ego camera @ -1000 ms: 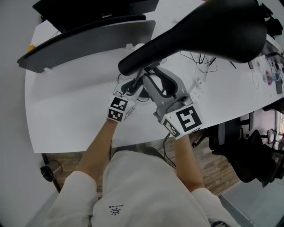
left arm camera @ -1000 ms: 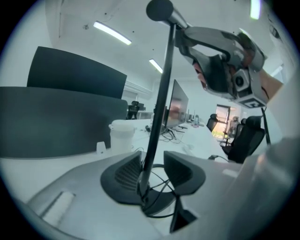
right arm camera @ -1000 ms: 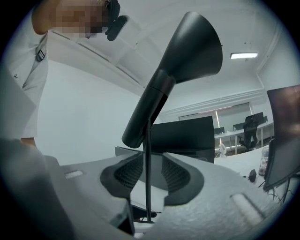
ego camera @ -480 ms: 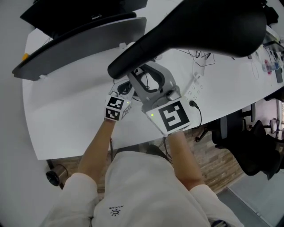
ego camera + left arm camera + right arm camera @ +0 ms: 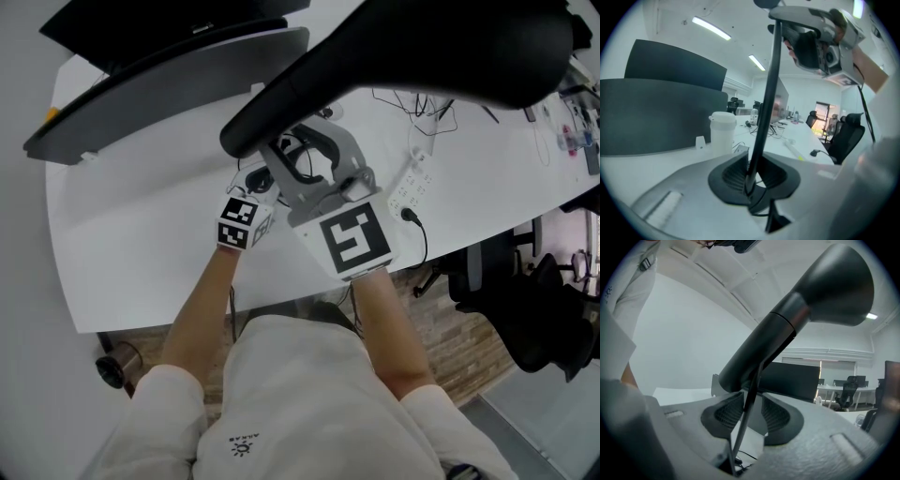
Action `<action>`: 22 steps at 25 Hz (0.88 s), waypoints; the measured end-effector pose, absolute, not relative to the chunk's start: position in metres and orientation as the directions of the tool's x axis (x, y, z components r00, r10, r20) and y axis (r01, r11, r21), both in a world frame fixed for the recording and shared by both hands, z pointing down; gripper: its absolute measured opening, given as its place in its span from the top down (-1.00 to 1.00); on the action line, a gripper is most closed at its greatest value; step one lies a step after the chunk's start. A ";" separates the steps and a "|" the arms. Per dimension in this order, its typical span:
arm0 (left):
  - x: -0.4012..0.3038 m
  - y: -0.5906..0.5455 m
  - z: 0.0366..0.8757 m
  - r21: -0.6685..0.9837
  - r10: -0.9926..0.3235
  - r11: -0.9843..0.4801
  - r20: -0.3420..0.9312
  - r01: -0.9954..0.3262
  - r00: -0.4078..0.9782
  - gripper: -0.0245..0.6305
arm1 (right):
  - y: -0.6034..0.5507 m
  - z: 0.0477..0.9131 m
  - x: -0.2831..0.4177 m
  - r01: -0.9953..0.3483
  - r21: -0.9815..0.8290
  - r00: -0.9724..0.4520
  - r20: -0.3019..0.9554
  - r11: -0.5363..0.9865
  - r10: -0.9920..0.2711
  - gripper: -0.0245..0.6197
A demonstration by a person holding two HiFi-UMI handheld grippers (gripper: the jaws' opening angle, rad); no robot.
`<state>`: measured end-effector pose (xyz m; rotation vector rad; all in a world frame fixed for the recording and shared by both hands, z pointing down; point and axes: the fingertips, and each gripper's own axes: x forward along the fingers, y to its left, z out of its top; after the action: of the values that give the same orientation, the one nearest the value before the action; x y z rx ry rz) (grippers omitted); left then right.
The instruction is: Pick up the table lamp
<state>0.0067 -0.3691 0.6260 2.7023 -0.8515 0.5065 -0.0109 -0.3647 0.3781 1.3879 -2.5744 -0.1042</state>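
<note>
Table lamp (image 5: 422, 47) – black, with a long dark head on a thin black stem (image 5: 764, 108); we find it over the white table (image 5: 141, 234), close to the person's edge, its head reaching across the top of the head view toward the right. Its foot is hidden beneath the grippers. Left gripper (image 5: 752, 176) – low on the stem; its jaws are closing around it, the gap already narrow, the stem against one pad (image 5: 733, 173) with a sliver of light still showing beside the other. Right gripper (image 5: 751, 416) – higher up, just under the head; its jaws stand narrowly apart with the stem slanting between them, touching one pad (image 5: 729, 413) and clear of the other. In the left gripper view we see the right gripper above, near the top of the stem. Also on the table: a grey curved monitor (image 5: 178, 80) at the far edge, a white bottle (image 5: 723, 131) beyond the stem, a power strip (image 5: 412, 183) and thin cables (image 5: 422, 112). A black office chair (image 5: 525, 309) stands off the table's right end.
</note>
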 end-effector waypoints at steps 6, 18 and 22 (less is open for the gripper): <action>0.007 -0.368 0.627 0.141 -0.504 -0.792 0.398 -0.594 0.767 0.78 | -0.363 0.378 -0.015 -0.806 0.158 -0.552 0.148 0.571 -0.820 0.70; 0.009 -0.369 0.627 0.142 -0.499 -0.799 0.386 -0.584 0.776 0.80 | -0.361 0.376 -0.015 -0.794 0.151 -0.577 0.118 0.589 -0.808 0.71; 0.010 -0.369 0.627 0.133 -0.504 -0.799 0.384 -0.587 0.774 0.82 | -0.361 0.375 -0.014 -0.790 0.155 -0.586 0.093 0.593 -0.805 0.72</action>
<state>0.0099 -0.3689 0.6273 2.7222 -0.8521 0.4862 -0.0142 -0.3607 0.3748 1.3435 -2.6647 -0.1444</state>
